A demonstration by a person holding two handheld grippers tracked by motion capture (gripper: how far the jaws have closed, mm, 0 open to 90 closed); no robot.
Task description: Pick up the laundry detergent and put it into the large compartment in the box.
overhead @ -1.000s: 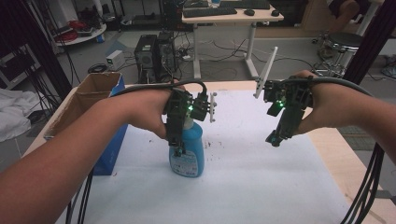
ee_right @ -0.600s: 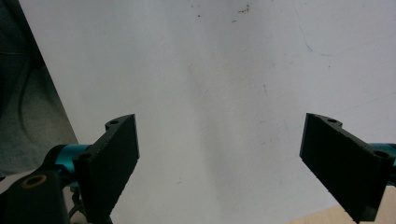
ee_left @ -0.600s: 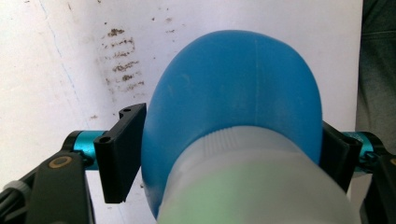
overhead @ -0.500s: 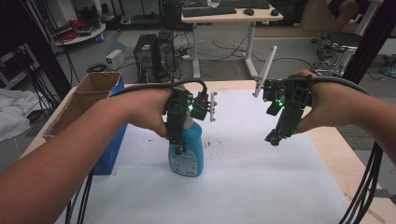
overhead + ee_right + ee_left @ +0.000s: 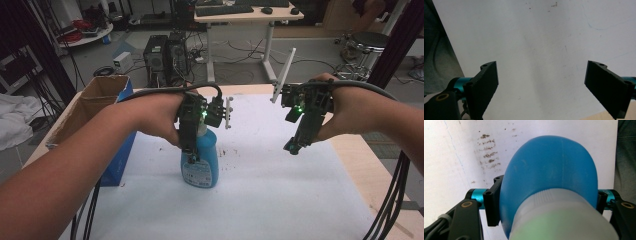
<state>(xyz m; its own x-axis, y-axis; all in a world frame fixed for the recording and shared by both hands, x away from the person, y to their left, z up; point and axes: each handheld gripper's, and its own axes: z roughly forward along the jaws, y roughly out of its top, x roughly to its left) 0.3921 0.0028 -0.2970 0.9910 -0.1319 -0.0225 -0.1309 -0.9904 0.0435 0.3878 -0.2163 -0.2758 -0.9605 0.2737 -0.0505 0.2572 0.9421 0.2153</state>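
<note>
Left gripper [image 5: 191, 150] pointing down over the blue bottle [image 5: 201, 162], jaws just closing and now clenched on its shoulder, one pad at each flank, pale cap nearest the camera in the left gripper view [image 5: 549, 182]. Bottle upright between those jaws on the white sheet [image 5: 280, 190] covering the counter. Right gripper [image 5: 295, 145] well apart, tilted down, jaws released and wide, bare sheet between them [image 5: 541, 75]. Brown specks [image 5: 489, 155] just beyond the left jaws.

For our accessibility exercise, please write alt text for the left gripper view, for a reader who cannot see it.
Seen from above, a blue plastic bottle with a pale ribbed neck sits between the left gripper's two black jaws, which have just been closing and now press on its shoulders. Below lies a white table cover with brown specks.
</note>
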